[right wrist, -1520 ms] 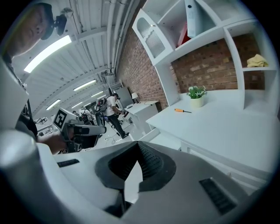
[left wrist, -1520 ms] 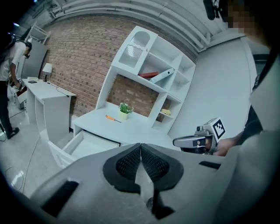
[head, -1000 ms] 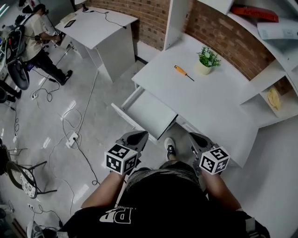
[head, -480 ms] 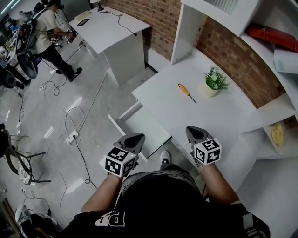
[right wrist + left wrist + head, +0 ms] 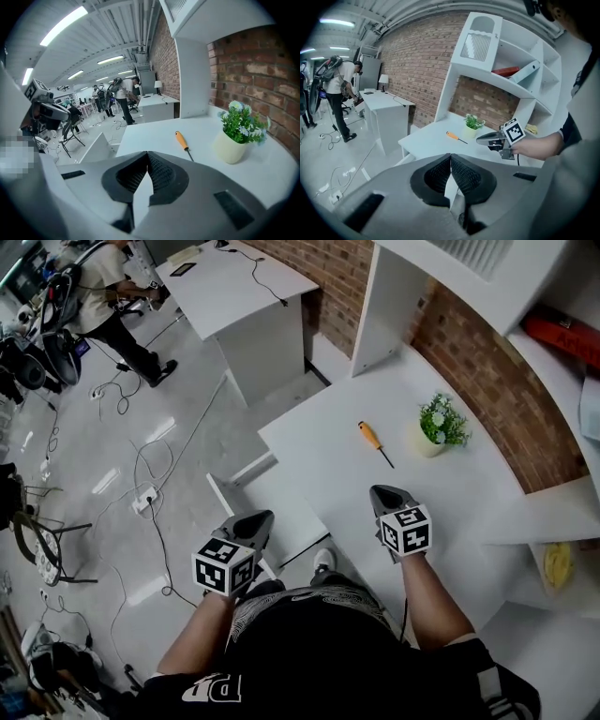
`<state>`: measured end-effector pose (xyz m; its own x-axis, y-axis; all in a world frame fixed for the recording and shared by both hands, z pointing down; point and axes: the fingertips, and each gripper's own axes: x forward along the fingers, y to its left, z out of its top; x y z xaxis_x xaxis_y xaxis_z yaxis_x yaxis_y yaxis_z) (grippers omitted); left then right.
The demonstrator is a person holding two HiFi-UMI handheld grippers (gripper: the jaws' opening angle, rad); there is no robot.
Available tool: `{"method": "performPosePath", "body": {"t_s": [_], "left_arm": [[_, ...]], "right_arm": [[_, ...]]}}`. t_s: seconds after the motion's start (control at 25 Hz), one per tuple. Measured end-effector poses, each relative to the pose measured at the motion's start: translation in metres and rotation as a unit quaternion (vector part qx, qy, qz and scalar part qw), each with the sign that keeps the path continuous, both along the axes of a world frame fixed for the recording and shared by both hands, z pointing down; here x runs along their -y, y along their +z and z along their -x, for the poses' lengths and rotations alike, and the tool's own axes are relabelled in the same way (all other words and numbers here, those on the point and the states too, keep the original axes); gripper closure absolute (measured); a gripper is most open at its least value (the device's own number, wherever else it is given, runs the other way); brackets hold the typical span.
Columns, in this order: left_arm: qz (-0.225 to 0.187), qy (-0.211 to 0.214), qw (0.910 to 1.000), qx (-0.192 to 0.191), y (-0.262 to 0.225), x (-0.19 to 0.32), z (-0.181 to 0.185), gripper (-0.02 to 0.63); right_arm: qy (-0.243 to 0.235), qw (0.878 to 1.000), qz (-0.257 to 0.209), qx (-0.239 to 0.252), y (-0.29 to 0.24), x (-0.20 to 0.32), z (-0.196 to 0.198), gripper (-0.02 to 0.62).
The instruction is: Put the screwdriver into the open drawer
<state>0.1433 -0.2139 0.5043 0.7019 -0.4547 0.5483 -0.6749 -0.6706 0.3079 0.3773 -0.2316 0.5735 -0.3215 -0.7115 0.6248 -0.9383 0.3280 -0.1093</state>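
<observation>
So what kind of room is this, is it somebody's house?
Probably not a house. It looks like a big lab or workshop: cables trail over the shiny floor, another person stands at a second desk, and long strip lights run under bare ceiling pipes.

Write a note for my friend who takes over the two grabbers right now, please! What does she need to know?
The left gripper has its fingers shut and empty, and it is over the open drawer.
The right gripper has its fingers shut and empty, and it is above the white desk, short of the screwdriver.
The screwdriver lies flat on the desk beside the potted plant, untouched.
Done: the drawer is open.
Left: open the right fingers, pick up the screwdriver, put it in the drawer.
</observation>
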Motion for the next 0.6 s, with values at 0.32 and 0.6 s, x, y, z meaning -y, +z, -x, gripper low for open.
{"method": "performPosePath", "body": {"t_s": [0.32,0.6], "left_arm": [[0.009,-0.041,0.9989,0.019,0.006,0.007,-0.006,0.588],[0.024,-0.068,0.9971,0.023,0.015,0.018,-0.001,0.588]], "right_arm": [[-0.017,0.999,0.012,-0.024,0.030,0.056,-0.038,0.589],[-0.029,0.998,0.021,-0.060,0.055,0.094,-0.055,0.568]]}}
